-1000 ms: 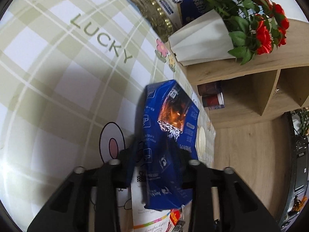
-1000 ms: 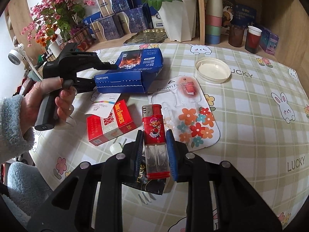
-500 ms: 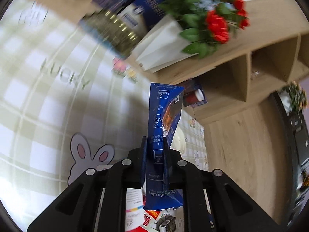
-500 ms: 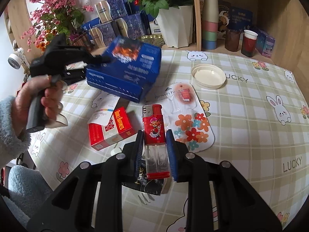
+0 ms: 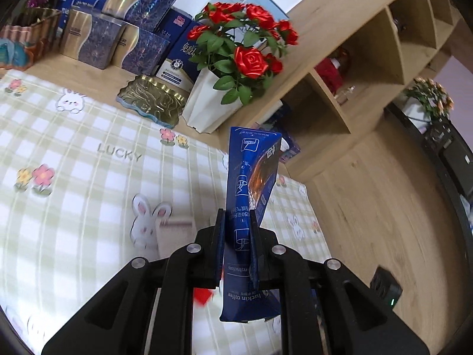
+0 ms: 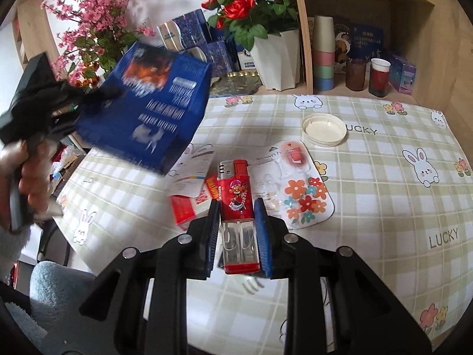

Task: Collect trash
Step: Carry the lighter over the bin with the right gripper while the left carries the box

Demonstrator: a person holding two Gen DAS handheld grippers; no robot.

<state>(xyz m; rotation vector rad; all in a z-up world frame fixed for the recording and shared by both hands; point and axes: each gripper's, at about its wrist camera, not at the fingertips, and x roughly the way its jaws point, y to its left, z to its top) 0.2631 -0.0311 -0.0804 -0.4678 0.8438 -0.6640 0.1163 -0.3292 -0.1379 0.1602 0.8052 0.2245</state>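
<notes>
Left gripper [image 5: 238, 247] clamped on blue coffee box [image 5: 249, 195], held aloft above checked tablecloth [image 5: 88, 177]; right gripper [image 6: 236, 230] clamped on red lighter [image 6: 236, 198], low over tablecloth near red carton [image 6: 189, 205] and flowered blister card [image 6: 298, 195].

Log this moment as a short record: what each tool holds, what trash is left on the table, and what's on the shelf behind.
left tool: shut on blue box, lifted off the table
right tool: shut on red lighter
table: red carton, leaflet, flowered blister pack, white lid
shelf: rose pot, cup stack
</notes>
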